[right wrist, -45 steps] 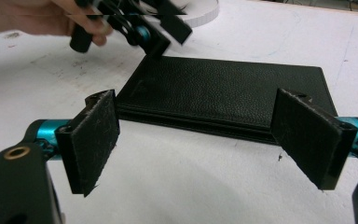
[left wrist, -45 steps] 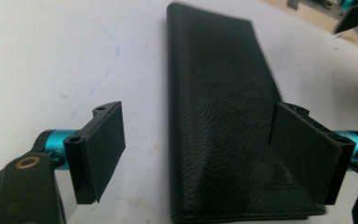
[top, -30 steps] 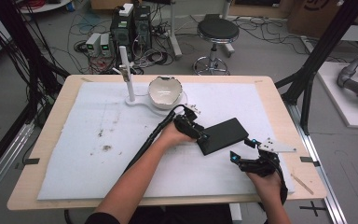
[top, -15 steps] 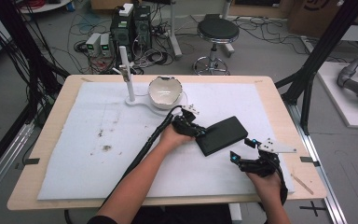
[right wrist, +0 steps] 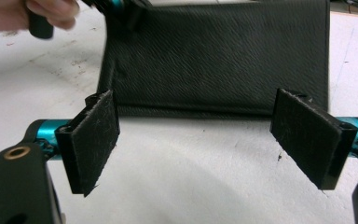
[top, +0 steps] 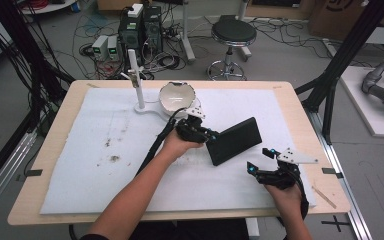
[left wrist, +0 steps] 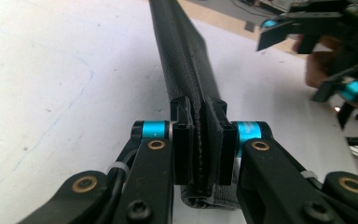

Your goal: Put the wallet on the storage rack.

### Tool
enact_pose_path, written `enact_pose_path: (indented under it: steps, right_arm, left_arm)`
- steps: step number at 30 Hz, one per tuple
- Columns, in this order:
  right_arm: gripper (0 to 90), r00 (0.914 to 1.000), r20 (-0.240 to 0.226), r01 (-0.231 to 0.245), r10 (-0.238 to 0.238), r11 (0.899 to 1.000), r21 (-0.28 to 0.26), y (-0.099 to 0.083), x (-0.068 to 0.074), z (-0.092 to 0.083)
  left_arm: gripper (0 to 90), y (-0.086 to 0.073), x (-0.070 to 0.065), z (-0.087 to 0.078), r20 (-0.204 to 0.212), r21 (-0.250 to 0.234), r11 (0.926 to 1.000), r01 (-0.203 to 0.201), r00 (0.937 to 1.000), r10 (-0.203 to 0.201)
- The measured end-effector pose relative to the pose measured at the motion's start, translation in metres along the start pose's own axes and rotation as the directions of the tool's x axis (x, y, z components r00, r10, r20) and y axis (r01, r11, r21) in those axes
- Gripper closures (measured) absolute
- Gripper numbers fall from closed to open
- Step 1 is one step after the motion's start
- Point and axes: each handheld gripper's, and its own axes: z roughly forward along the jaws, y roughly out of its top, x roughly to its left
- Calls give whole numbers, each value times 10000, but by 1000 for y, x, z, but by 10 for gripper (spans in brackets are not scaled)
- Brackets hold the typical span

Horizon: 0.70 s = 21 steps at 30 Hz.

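The left gripper (top: 207, 136) has just been closing, and its jaws now pinch one short end of a black leather wallet (top: 234, 140). In the left gripper view the two pads (left wrist: 182, 140) press flat against either face of the wallet (left wrist: 179, 51), whose stitched edge runs straight away from the camera. In the high view the wallet stands tilted on its long edge on the white foam mat (top: 80, 165), the gripped end raised and the far end seemingly resting on the mat, though contact there is hard to confirm.

The right gripper (top: 260, 162) hovers near the person's edge of the table with its jaws spread wide and nothing between them. In its own view the pads (right wrist: 93, 140) frame the broad grained face of the wallet (right wrist: 223, 56), which stands just beyond them, apart from both.

So the pickup looks done: the wallet is secured and partly lifted. What remains, by the look of it, is for the right gripper to take the free side, perhaps to open the wallet or steady it. The white bowl (top: 177, 96) and the white stand (top: 138, 80) behind it sit untouched.
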Motion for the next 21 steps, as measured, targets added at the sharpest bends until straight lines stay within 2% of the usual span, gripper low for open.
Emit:
enact_pose_path:
  steps: [1,2,3,5,7,9,12,13,14,15,16,17,21]
  right_arm:
    - [159,10000,8,-15,15,10000,-29,0,0,0]
    - [159,10000,3,-26,26,10000,-32,0,0,-1]
    - [159,10000,22,-26,26,10000,-53,0,0,-1]
    - [159,10000,1,-12,12,10000,-75,1,0,-1]
    - [159,10000,-17,14,-14,9999,-105,1,0,-1]
    - [158,10000,-55,-14,13,9999,-135,2,1,-1]
    - [159,10000,-80,-49,48,9998,-198,3,1,1]
    - [159,9999,-134,-95,92,9997,-216,3,1,2]
    - [159,9999,-134,-95,92,9997,-216,3,1,2]
    - [158,9997,-239,-72,64,9995,-321,5,2,3]
    - [158,9997,-239,-72,64,9995,-321,5,2,3]
    - [158,9990,-436,-34,14,9990,-446,7,3,4]
    - [158,9967,-805,-83,38,9984,-560,12,6,7]
  left_arm:
    - [818,2,-3,-10,-11,-88,9999,-142,9999,141]
    - [818,2,-3,-10,-11,-88,9999,-142,9999,141]
    - [818,3,-5,-20,-51,-176,9994,-292,9996,291]
    - [818,3,-6,-25,-16,-207,9992,-343,9994,343]
    - [818,4,-9,-41,-47,-388,9978,-530,9986,528]
    - [818,3,-11,-46,38,-482,9971,-587,9983,590]
    - [818,3,-15,-64,147,-624,9946,-829,9964,840]
    - [817,1,-18,-75,193,-619,9930,-1010,9946,1024]
    - [817,1,-18,-75,193,-619,9930,-1010,9946,1024]
    - [817,-1,-22,-85,209,-599,9913,-1173,9927,1187]
    - [818,-1,-22,-85,209,-599,9913,-1173,9927,1187]
    - [817,-5,-25,-95,228,-634,9901,-1251,9917,1268]
    - [817,-15,-32,-110,170,-745,9892,-1263,9916,1279]
